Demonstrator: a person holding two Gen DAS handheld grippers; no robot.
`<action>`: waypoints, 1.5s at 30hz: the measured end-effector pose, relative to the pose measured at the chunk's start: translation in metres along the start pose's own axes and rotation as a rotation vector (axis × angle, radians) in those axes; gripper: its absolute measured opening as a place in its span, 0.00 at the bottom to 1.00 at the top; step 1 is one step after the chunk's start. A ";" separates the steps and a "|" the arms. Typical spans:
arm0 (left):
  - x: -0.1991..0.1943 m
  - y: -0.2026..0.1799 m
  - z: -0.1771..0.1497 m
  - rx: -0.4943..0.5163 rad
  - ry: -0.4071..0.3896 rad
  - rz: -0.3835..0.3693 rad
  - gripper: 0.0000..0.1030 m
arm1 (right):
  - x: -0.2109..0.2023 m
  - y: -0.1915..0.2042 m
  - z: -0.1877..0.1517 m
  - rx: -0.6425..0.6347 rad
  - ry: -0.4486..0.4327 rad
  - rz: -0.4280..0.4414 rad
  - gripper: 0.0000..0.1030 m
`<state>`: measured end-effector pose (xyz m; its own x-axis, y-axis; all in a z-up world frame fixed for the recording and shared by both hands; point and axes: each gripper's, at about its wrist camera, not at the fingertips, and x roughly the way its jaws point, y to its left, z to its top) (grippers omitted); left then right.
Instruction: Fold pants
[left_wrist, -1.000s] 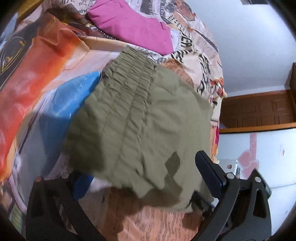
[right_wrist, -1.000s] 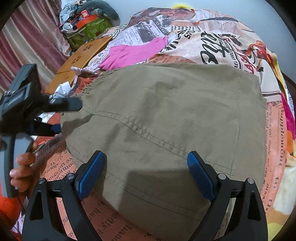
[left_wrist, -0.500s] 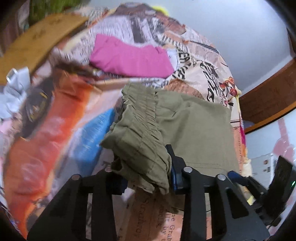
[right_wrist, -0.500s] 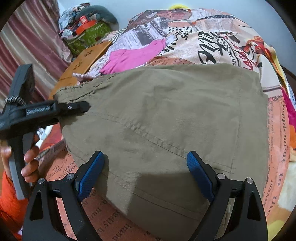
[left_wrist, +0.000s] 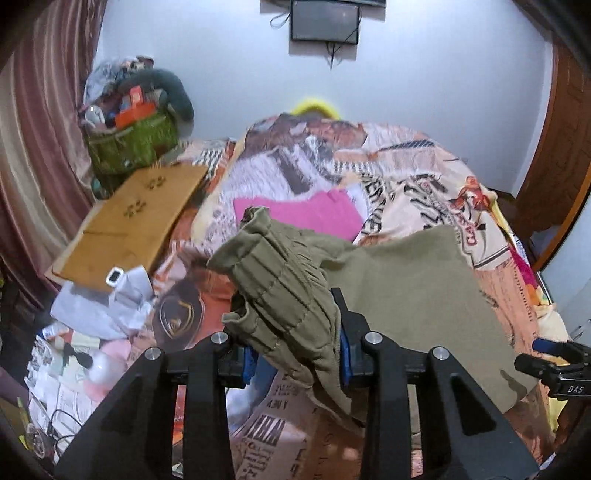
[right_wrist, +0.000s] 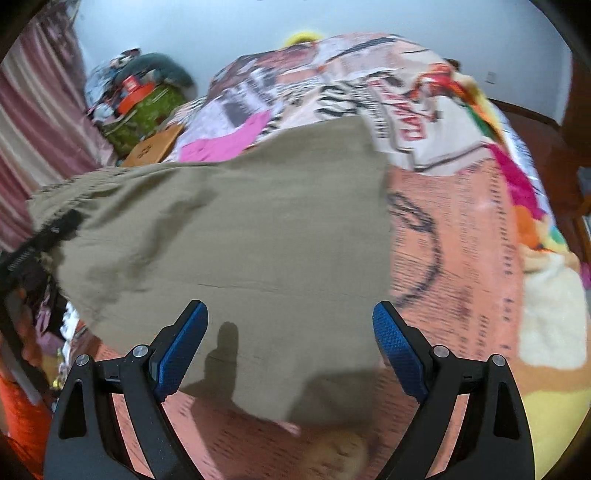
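Observation:
Olive green pants (left_wrist: 406, 295) lie on the bed, with their ribbed elastic waistband (left_wrist: 280, 291) bunched and lifted. My left gripper (left_wrist: 295, 354) is shut on the waistband and holds it above the bedspread. In the right wrist view the pants (right_wrist: 240, 240) spread flat across the bed. My right gripper (right_wrist: 290, 350) is open and empty, hovering over their near edge. The left gripper shows at the left edge of that view (right_wrist: 40, 240), gripping the waistband end. The right gripper also shows at the right edge of the left wrist view (left_wrist: 554, 365).
A folded pink garment (left_wrist: 303, 214) lies farther up the printed bedspread (left_wrist: 388, 177). A wooden board (left_wrist: 129, 225), a green bag (left_wrist: 129, 144) and floor clutter (left_wrist: 92, 332) are at the left. A wooden door (left_wrist: 554, 166) stands at the right.
My left gripper closed on the waistband and lifted it, tilting up so the room now shows. My right gripper stayed open and shifted toward the pants' near right edge.

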<state>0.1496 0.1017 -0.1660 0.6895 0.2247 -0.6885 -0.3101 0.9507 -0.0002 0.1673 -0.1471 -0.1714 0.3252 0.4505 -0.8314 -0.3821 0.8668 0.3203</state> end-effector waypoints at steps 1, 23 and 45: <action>-0.003 -0.005 0.001 0.007 -0.009 0.001 0.33 | -0.002 -0.006 -0.003 0.017 -0.001 -0.001 0.87; -0.023 -0.122 0.035 0.137 -0.010 -0.306 0.29 | 0.013 -0.022 -0.026 0.035 0.025 0.016 0.89; 0.019 -0.176 0.021 0.154 0.294 -0.554 0.71 | 0.011 -0.024 -0.029 0.063 0.005 0.047 0.89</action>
<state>0.2306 -0.0568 -0.1636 0.5059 -0.3556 -0.7859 0.1530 0.9336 -0.3239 0.1553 -0.1689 -0.2011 0.3038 0.4899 -0.8171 -0.3412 0.8567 0.3868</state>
